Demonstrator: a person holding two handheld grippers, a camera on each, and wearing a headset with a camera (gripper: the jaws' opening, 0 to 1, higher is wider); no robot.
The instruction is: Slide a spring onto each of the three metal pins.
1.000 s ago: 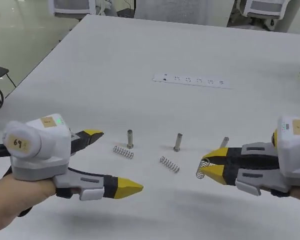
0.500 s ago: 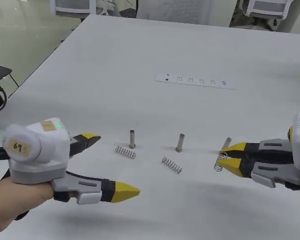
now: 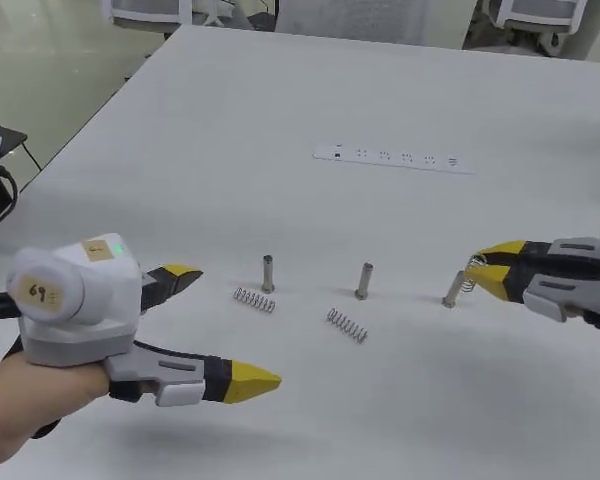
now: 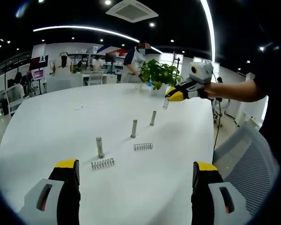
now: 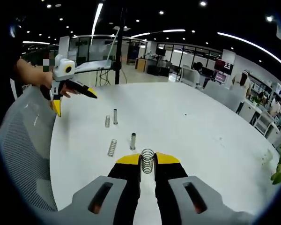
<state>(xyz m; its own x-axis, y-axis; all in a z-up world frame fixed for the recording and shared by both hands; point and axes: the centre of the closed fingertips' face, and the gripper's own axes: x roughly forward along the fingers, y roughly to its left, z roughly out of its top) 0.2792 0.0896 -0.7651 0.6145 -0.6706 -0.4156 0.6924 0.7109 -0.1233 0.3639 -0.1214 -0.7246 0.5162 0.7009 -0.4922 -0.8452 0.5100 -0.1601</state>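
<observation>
Three short metal pins stand in a row on the white table: left (image 3: 268, 273), middle (image 3: 364, 281), right (image 3: 452, 290). Two loose springs lie in front of them, one (image 3: 254, 299) by the left pin and one (image 3: 346, 325) by the middle pin. My right gripper (image 3: 480, 264) is shut on a third spring (image 3: 469, 278) (image 5: 147, 161), which hangs just above and right of the right pin's top. My left gripper (image 3: 232, 326) hovers open and empty at the near left. The left gripper view shows the pins (image 4: 134, 128) and the right gripper (image 4: 174, 96) holding its spring (image 4: 166, 103).
A white power strip (image 3: 393, 158) lies farther back on the table (image 3: 280, 120). Office chairs (image 3: 530, 20) stand past the far edge. In the right gripper view the left gripper (image 5: 75, 103) hangs over the table's left side beside a grey mesh chair (image 5: 23, 140).
My right gripper has carried its spring to the right and up, from low beside the middle of the row to just over the right pin. The left gripper has barely moved.
</observation>
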